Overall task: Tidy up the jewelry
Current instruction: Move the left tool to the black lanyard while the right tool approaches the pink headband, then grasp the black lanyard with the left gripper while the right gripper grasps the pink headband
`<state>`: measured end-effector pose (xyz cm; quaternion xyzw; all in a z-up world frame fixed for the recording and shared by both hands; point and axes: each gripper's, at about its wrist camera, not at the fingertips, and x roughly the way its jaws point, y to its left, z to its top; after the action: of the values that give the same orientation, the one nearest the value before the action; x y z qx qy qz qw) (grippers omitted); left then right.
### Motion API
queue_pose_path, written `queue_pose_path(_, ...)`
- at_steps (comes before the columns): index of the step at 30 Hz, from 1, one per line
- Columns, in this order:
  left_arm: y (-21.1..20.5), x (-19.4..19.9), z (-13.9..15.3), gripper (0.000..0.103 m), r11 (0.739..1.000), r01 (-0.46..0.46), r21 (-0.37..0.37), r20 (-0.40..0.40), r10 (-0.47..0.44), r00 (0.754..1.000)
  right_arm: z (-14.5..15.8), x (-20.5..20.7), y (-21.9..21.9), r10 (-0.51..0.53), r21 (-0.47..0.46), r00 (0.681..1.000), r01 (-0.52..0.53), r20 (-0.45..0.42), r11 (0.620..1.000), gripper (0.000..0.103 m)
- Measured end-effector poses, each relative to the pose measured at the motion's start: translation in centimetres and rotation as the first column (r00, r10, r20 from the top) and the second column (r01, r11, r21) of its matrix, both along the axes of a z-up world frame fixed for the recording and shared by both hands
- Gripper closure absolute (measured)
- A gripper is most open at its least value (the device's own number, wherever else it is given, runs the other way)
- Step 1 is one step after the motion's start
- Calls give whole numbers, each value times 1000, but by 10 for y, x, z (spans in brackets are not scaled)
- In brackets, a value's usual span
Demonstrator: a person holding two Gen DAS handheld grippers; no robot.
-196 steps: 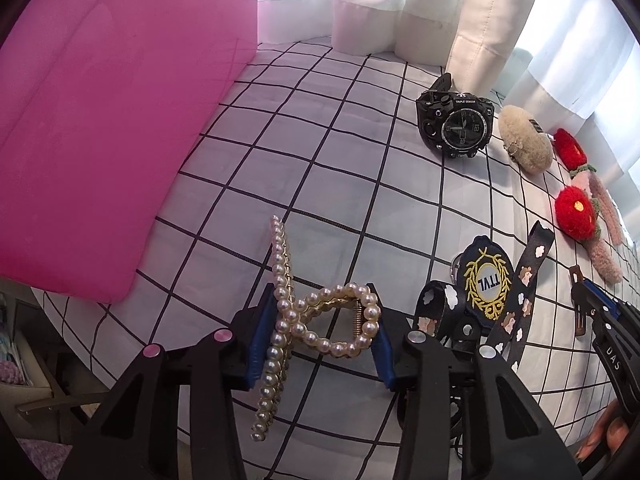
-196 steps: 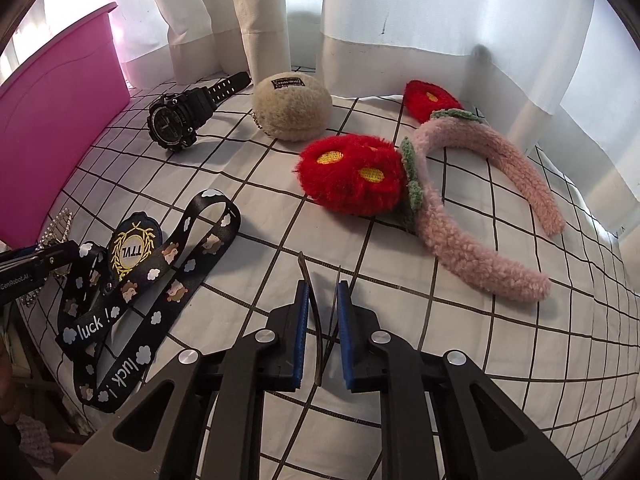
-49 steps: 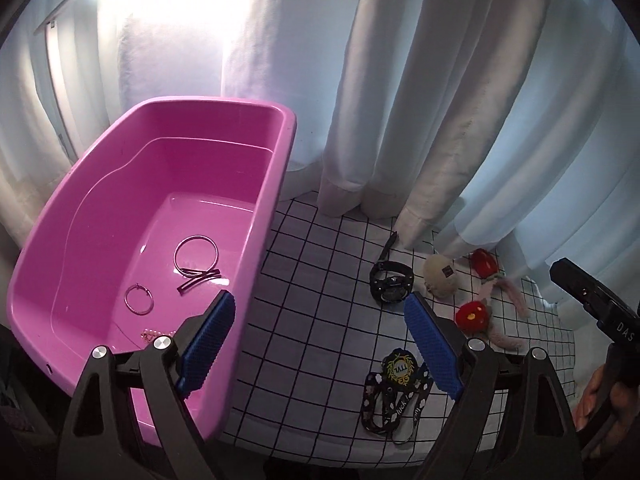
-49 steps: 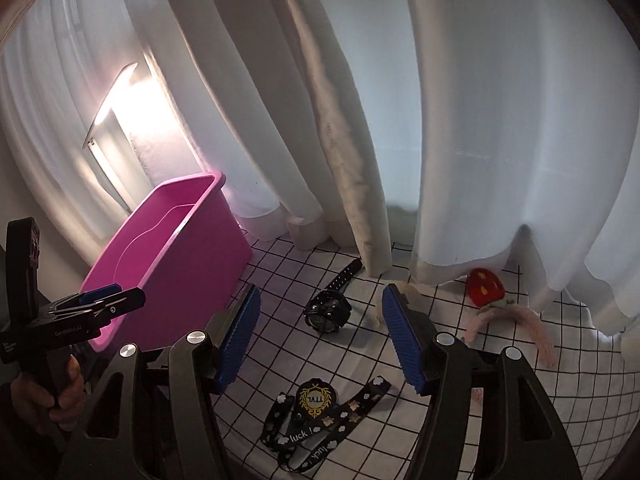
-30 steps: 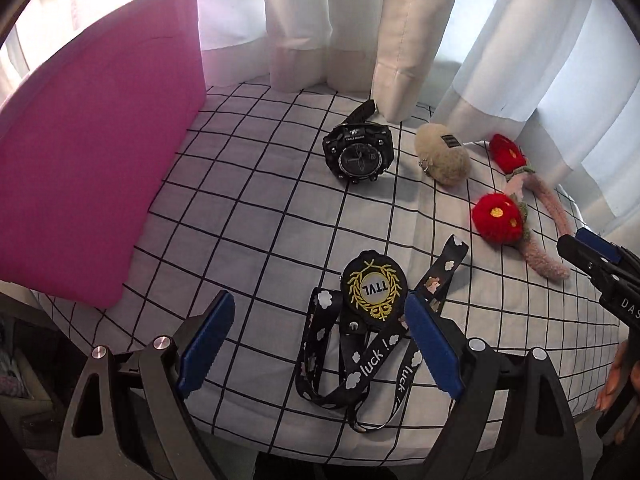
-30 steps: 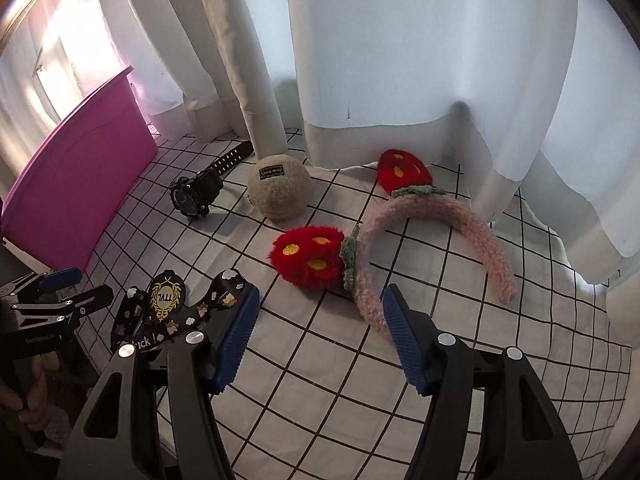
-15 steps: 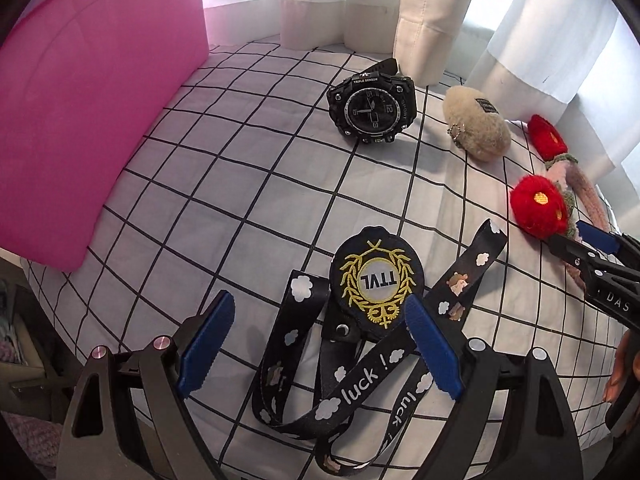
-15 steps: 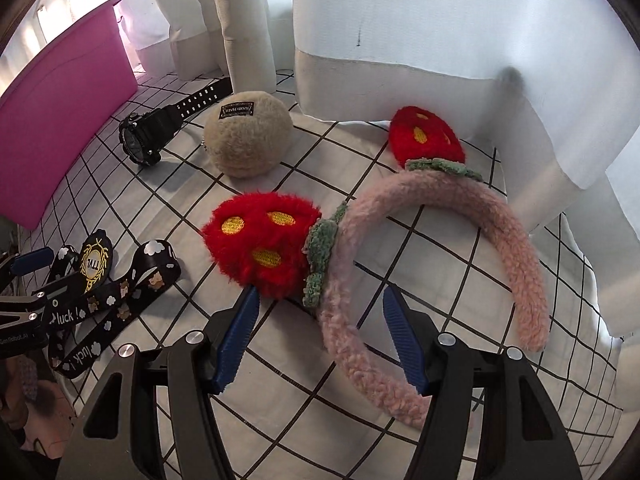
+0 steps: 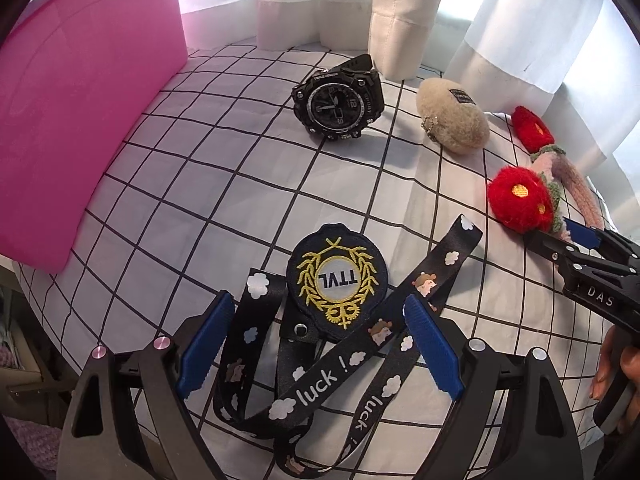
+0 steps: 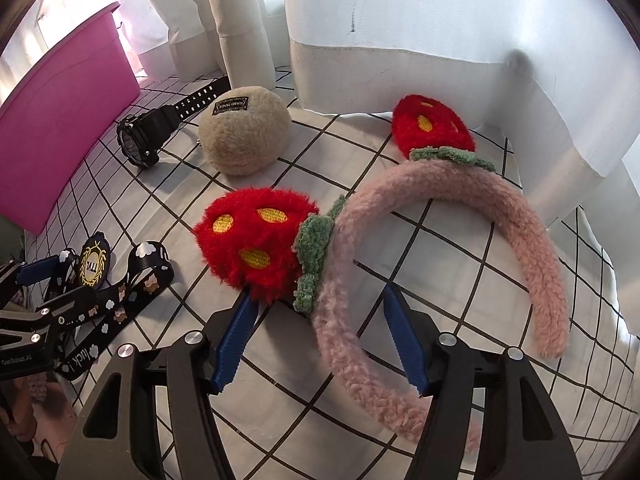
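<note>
White curtains [image 9: 404, 16] hang behind grid-patterned tablecloth [image 9: 224, 184]

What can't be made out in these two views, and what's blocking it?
- Inside of the pink bin: both views show only its outer wall, so its contents are hidden.
- Lanyard lower loops: cut off by the left wrist frame edge and the left gripper.
- Watch face: turned away in the right wrist view.
- Headband near end: behind the right gripper.

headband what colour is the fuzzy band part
Pale pink, on the headband; it shows best in the right wrist view.
</note>
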<state>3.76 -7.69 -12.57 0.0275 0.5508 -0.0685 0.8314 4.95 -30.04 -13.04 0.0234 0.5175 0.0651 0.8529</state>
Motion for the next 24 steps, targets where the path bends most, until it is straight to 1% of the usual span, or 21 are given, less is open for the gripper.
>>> queue_pose_path(2, -2, 1, -6, 18, 1000, 6, 9, -20, -6, 1000, 0, 0, 1, 3, -2, 1000, -3, 2, 1000, 39)
queue_pose_path(4, -2, 1, -12, 16, 1000, 5, 10, -32, -5, 999, -1, 1, 1, 8, -6, 1000, -8, 4, 1000, 36)
queue_pose_path(6, -4, 0, -13, 15, 999, 21, 26, -18, -21, 1000, -2, 2, 4, 25, -18, 1000, -25, 3, 1000, 29)
queue_pose_path(7, -3, 0, -14, 12, 999, 24, 24, -18, -24, 1000, -4, 3, 8, 38, -35, 999, -38, 2, 999, 27)
queue_pose_path(8, -4, 0, -15, 10, 999, 29, 24, -19, -28, 999, -5, 3, 14, 54, -59, 999, -54, -1, 997, 22)
queue_pose_path(9, -4, -1, -16, 8, 999, 36, 28, -20, -35, 999, -6, 3, 19, 71, -87, 997, -71, -3, 994, 20)
queue_pose_path(10, -4, 0, -17, 7, 999, 38, 30, -20, -37, 999, -7, 3, 21, 71, -96, 997, -70, 7, 993, 19)
queue_pose_path(12, -5, -1, -16, 7, 999, 38, 28, -16, -37, 999, -7, 5, 20, 59, -73, 998, -58, 5, 996, 15)
queue_pose_path(15, -4, -1, -17, 6, 999, 42, 29, -14, -42, 999, -9, 7, 23, 73, -82, 997, -73, 0, 994, 8)
queue_pose_path(20, -4, -2, -18, 5, 998, 47, 29, -8, -47, 999, -9, 15, 28, 93, -92, 995, -95, -27, 991, 8)
queue_pose_path(24, -4, -2, -18, 6, 999, 45, 27, -8, -45, 999, -9, 20, 28, 102, -95, 994, -104, -29, 990, 8)
